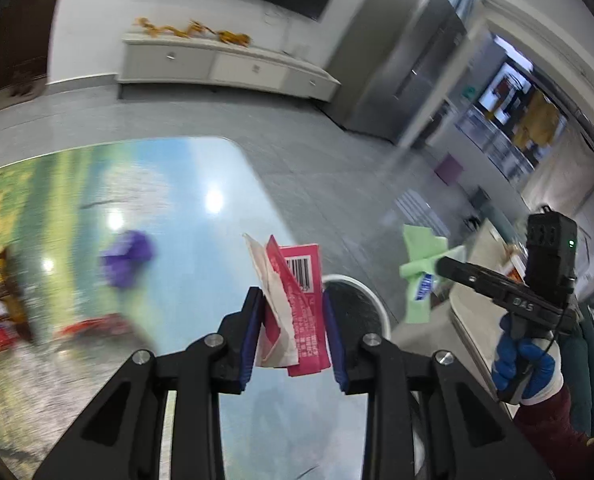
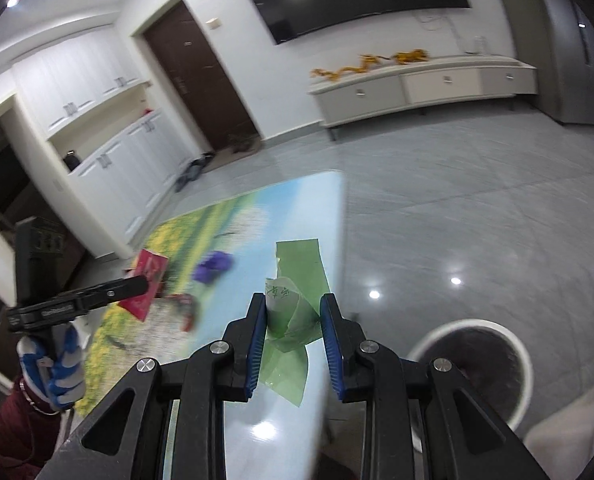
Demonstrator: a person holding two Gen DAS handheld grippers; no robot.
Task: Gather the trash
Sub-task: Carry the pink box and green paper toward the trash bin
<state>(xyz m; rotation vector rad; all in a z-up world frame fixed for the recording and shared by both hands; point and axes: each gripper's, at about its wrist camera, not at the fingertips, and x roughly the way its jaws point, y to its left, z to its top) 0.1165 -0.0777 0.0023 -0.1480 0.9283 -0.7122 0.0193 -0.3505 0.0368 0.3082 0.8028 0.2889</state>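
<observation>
Beside the empty bin [image 2: 473,364], hand-held grippers clamp pink wrapper [image 1: 297,312] and green wrapper [image 2: 293,312].

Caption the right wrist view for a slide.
Right gripper clamps a green wrapper over the table edge, white bin at lower right.

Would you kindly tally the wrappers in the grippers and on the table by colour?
Pink wrapper, in the left gripper: 1
Green wrapper, in the right gripper: 1
Purple wrapper, on the table: 1
Total: 3
</observation>
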